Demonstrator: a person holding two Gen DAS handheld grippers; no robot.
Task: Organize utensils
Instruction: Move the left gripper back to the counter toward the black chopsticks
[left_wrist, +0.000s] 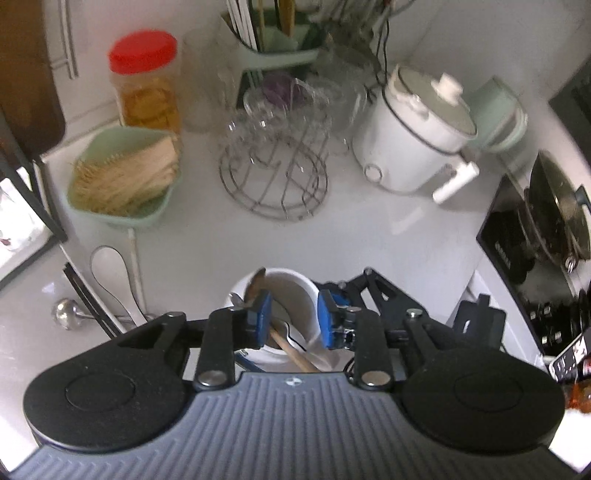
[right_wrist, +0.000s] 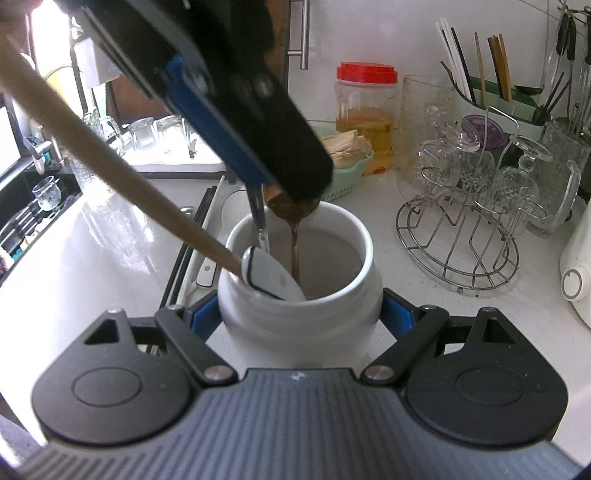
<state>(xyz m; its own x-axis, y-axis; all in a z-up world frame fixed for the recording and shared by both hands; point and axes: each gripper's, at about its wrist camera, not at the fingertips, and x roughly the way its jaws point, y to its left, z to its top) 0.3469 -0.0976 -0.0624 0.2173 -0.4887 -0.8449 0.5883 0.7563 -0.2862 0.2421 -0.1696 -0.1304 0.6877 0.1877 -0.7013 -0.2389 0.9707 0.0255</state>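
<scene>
A white jar stands on the white counter with my right gripper shut on its sides. Inside lean a brown spoon, a metal utensil and a white spatula whose wooden handle runs up to the left. My left gripper hovers over the jar's mouth, its blue pads apart; the brown spoon rests against the left pad. The left gripper comes in from the upper left. A white spoon, black chopsticks and a metal ladle lie on the counter.
Behind the jar stand a wire rack of glasses, a red-lidded jar, a green basket of sticks, a white cooker and a utensil caddy. A stove with a pan lies at right.
</scene>
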